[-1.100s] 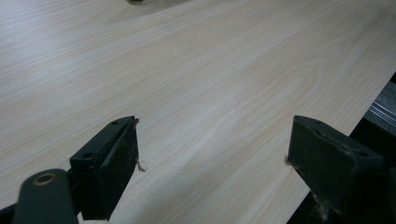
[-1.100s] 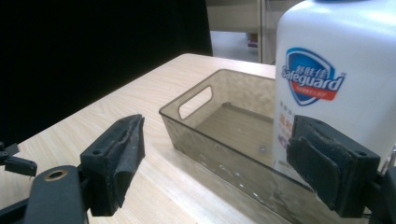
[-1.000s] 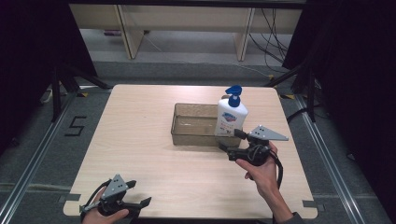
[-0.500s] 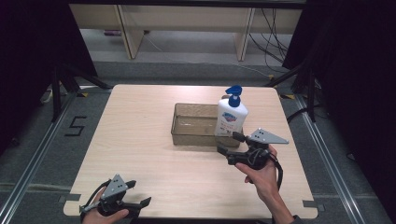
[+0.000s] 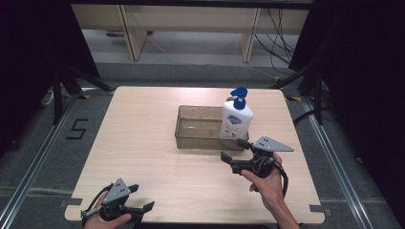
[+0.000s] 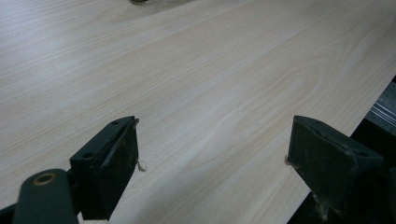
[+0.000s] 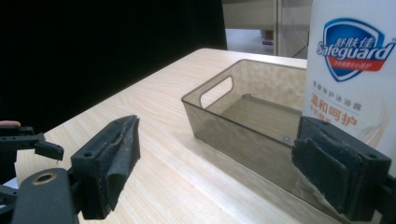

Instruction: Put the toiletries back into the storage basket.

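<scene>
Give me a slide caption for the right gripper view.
Open right claw beside a white soap bottle standing in a clear brown bin on a wooden table.

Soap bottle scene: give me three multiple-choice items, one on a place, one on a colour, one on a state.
1. Where does the soap bottle stand?
A. inside the clear bin, at its right end
B. on the floor
C. at the table's left edge

2. What colour is the bottle's pump?
A. red
B. blue
C. green

3. How is the right gripper?
A. shut on the bottle
B. shut on the bin
C. open, holding nothing

Key:
1 A: the high view shows its base within the bin's walls.
2 B: the pump is blue against the white body.
3 C: the right gripper view shows wide jaws with only the table and bin between them.
</scene>
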Demonstrator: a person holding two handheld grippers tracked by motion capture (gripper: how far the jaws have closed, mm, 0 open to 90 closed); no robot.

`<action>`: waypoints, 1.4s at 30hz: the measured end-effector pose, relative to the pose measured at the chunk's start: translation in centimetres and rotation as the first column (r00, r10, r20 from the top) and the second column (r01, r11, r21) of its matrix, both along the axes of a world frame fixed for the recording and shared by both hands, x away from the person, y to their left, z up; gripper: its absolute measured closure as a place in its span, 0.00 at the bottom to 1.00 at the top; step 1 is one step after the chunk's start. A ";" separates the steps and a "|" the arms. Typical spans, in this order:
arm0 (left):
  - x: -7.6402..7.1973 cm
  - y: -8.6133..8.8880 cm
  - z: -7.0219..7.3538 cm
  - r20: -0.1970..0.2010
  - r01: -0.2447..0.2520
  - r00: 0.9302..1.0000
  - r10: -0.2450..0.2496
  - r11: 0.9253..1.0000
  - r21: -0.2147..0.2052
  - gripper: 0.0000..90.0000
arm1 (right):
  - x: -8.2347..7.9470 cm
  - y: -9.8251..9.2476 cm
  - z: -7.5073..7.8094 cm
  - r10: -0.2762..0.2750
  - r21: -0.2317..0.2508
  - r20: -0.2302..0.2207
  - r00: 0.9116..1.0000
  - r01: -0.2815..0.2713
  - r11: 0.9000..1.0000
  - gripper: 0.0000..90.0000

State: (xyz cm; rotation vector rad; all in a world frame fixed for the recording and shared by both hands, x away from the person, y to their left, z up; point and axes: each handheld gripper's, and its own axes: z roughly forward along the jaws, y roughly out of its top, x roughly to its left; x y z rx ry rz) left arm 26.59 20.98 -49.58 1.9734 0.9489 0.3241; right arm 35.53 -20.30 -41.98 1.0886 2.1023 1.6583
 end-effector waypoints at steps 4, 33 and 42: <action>0.0 0.0 0.0 -0.001 0.001 1.000 -0.001 1.000 0.004 0.18 | -0.1 -0.1 -0.3 0.013 -0.024 0.026 1.000 -0.012 1.000 0.17; 0.0 0.0 0.0 0.009 0.003 1.000 -0.003 1.000 0.001 0.17 | -1.4 -0.1 -2.0 0.007 -0.009 -0.021 1.000 -0.007 1.000 0.17; -0.1 0.0 0.0 0.006 -0.003 1.000 0.003 1.000 -0.003 0.17 | -2.0 -0.4 -2.6 0.024 -0.026 0.006 1.000 -0.024 0.999 0.17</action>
